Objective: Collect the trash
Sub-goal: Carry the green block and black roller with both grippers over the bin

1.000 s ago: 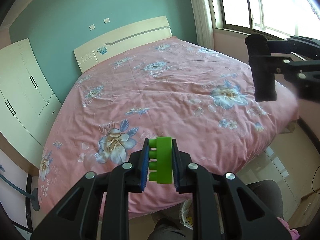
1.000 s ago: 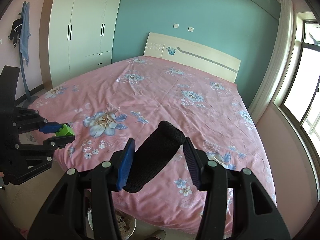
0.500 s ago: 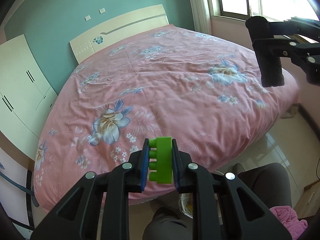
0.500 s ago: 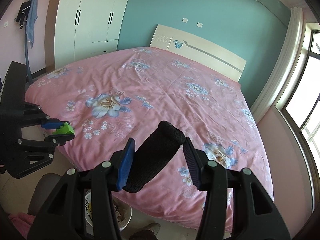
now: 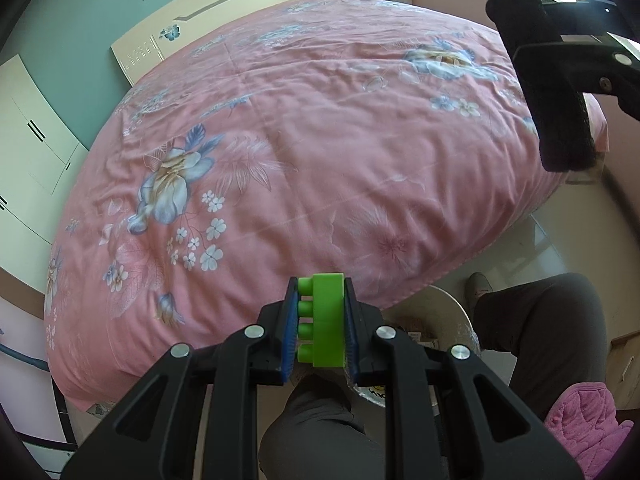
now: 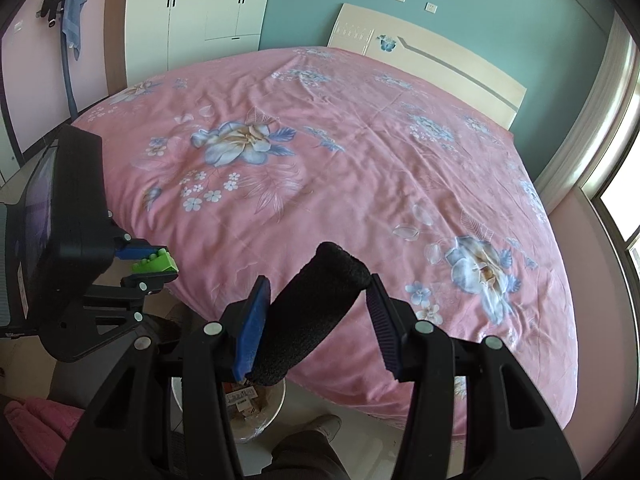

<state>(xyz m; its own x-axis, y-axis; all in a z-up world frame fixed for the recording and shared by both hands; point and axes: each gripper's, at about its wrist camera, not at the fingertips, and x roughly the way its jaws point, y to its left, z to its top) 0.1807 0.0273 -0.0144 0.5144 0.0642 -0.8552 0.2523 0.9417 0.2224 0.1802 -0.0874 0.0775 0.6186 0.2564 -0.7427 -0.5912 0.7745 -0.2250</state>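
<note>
My left gripper (image 5: 319, 320) is shut on a green toy brick (image 5: 326, 320), held above the floor at the foot of the bed; it also shows in the right wrist view (image 6: 154, 266). My right gripper (image 6: 316, 320) is shut on a black foam cylinder (image 6: 316, 312), which lies tilted between the pads; the cylinder also shows in the left wrist view (image 5: 544, 80). A white trash bin (image 6: 256, 408) with paper scraps stands on the floor below both grippers; its rim shows in the left wrist view (image 5: 444, 308).
A large bed with a pink floral cover (image 5: 320, 140) fills the space ahead. The person's legs in dark trousers (image 5: 552, 320) and a pink slipper (image 5: 584, 420) are beside the bin. A white wardrobe (image 6: 200, 12) stands at the left wall.
Both grippers have tilted downward and drawn back from the bed, toward the bin on the floor. Both still hold their objects.
</note>
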